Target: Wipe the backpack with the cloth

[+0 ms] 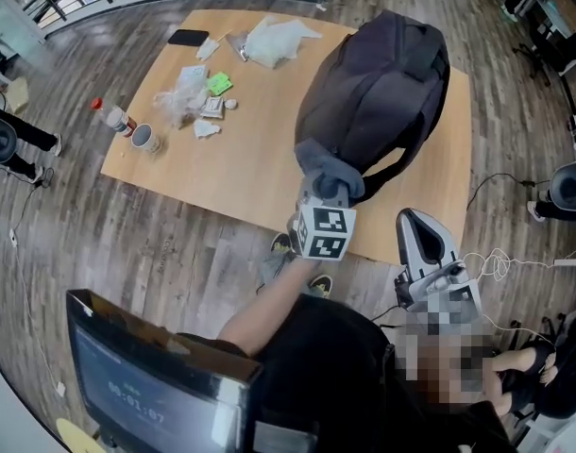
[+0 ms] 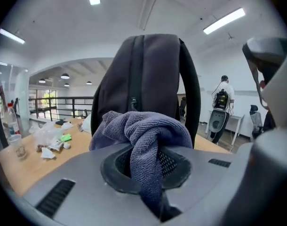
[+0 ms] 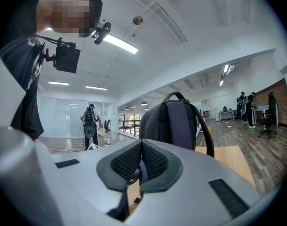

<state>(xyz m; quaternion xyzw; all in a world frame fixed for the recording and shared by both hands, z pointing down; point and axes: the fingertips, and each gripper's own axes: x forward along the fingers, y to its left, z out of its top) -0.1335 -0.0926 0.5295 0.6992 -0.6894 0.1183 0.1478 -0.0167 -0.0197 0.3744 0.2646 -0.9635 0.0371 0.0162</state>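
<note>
A dark backpack (image 1: pixel 373 92) stands on the right part of the wooden table (image 1: pixel 241 173). My left gripper (image 1: pixel 326 194) is shut on a bunched grey-blue cloth (image 1: pixel 328 171), raised at the backpack's near lower end, by the table's front edge. In the left gripper view the cloth (image 2: pixel 143 133) spills out of the jaws in front of the backpack (image 2: pixel 153 69). My right gripper (image 1: pixel 413 223) is off the table's front right, shut and holding nothing. In the right gripper view the backpack (image 3: pixel 174 121) stands beyond the closed jaws of the right gripper (image 3: pixel 139 166).
The table's left and back hold clutter: crumpled plastic bags (image 1: pixel 274 41), a green packet (image 1: pixel 219 84), a cup (image 1: pixel 145 138), a red-capped bottle (image 1: pixel 113 116) and a black phone (image 1: pixel 188 37). A screen (image 1: pixel 156 385) sits at my lower left. Cables (image 1: pixel 496 262) lie on the floor at right.
</note>
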